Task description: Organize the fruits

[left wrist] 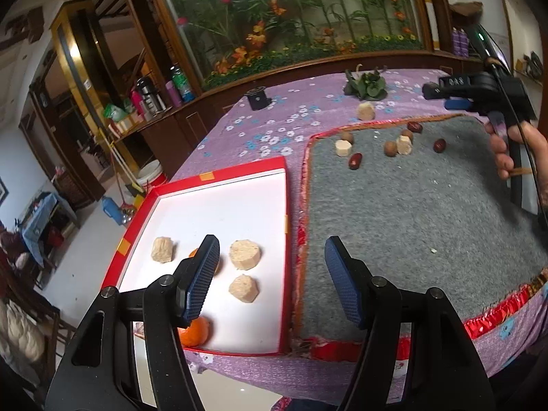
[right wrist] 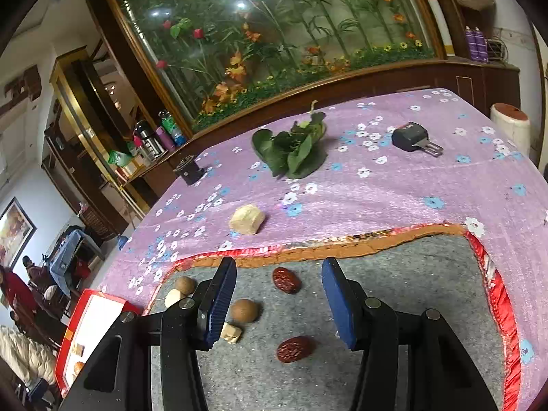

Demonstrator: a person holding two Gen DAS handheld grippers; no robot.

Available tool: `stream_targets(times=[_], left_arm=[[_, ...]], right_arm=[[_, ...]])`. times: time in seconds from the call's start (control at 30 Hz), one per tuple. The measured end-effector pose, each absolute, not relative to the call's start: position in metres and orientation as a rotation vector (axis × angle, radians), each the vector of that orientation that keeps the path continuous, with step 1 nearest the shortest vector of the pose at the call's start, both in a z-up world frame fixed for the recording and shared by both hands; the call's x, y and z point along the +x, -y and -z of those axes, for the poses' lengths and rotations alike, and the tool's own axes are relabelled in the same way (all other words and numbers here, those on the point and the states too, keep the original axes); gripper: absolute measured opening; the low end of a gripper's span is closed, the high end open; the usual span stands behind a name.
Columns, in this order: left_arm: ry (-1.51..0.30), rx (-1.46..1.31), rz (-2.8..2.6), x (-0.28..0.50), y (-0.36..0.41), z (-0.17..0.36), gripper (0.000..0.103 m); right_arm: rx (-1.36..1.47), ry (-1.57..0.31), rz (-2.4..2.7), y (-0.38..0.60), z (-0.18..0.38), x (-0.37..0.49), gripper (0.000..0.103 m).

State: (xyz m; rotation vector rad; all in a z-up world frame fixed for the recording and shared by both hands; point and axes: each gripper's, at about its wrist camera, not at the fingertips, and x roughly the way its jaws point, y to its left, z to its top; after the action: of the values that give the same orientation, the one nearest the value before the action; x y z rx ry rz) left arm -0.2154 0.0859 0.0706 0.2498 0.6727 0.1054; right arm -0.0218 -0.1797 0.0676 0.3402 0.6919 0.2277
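My left gripper (left wrist: 272, 250) hangs open and empty over the near right part of a red-rimmed white tray (left wrist: 219, 205). The tray holds three beige chunks (left wrist: 245, 254) and two mandarins (left wrist: 195, 332), one half hidden behind my left finger. My right gripper (right wrist: 278, 270) is open over the far end of the grey mat (right wrist: 411, 274), holding nothing. Under it lie two red dates (right wrist: 287, 280), a round brown fruit (right wrist: 244, 310) and a small beige chunk (right wrist: 231, 332). A hand (left wrist: 513, 150) holds this gripper.
Another beige chunk (right wrist: 247, 219) lies on the purple flowered cloth (right wrist: 394, 185) beyond the mat. Green leaves (right wrist: 294, 150), a black device (right wrist: 411, 137) and a small black mount (right wrist: 188, 170) sit farther back. The table edge drops off left of the tray.
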Motion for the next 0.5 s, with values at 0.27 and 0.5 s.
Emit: stream_targets(times=[0.27,0.5], left_arm=[[-0.666,0.267,-0.091,-0.218,-0.08,-0.072,0.064],[-0.668,0.271,-0.088,-0.216,-0.077,-0.071,0.064]], right_arm=[[0.344,-0.702,-0.202,0.185,-0.066,-0.018,0.051],[0.376,-0.685,-0.185,0.194,-0.068,-0.019,0.051]])
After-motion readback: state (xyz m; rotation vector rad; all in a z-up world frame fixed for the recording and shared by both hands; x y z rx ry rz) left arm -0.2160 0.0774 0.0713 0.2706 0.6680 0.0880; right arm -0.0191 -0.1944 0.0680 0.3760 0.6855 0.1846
